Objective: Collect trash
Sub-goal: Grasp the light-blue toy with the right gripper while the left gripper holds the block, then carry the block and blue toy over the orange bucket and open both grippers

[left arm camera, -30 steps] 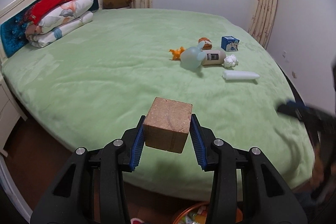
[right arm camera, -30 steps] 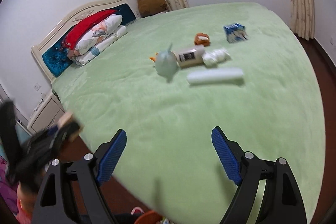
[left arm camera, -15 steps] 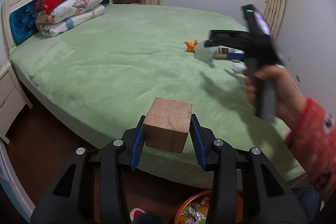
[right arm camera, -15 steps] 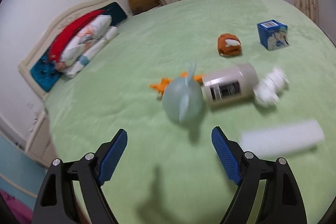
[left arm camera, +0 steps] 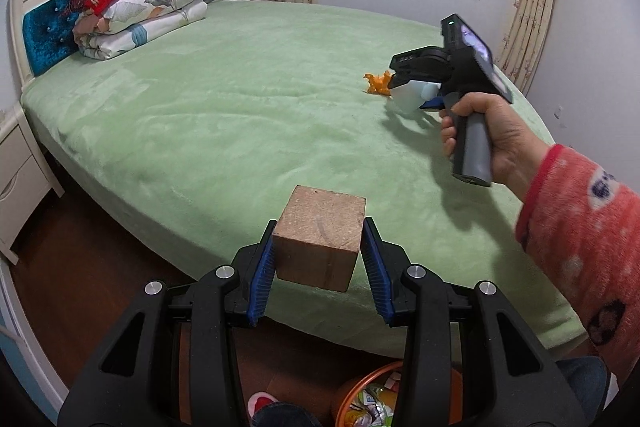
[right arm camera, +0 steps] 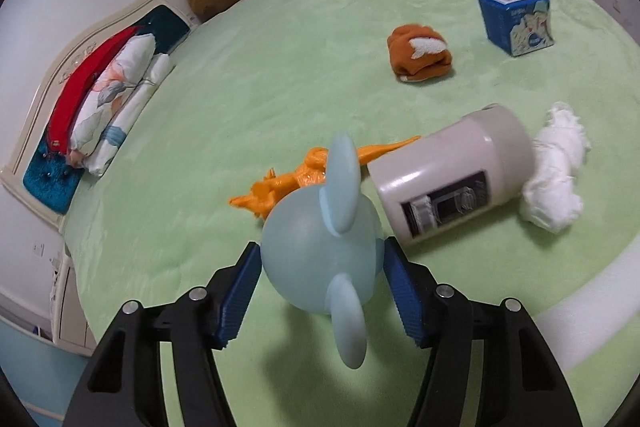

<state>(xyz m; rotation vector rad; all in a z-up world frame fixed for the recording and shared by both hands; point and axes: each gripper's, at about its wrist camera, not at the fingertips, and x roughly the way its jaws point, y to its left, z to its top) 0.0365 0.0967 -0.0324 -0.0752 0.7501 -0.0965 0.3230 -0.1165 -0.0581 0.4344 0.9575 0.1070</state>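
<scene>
Pale-blue plastic, round-bodied with flat fins, the toy (right arm camera: 320, 247) sits between the right gripper (right arm camera: 320, 291), whose jaws have just been closing onto it. Left gripper (left arm camera: 320, 267) clamps a brown block (left arm camera: 320, 239).

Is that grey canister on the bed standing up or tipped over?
Tipped over. The grey canister lies on its side on the green bedspread, its label facing up.
</scene>
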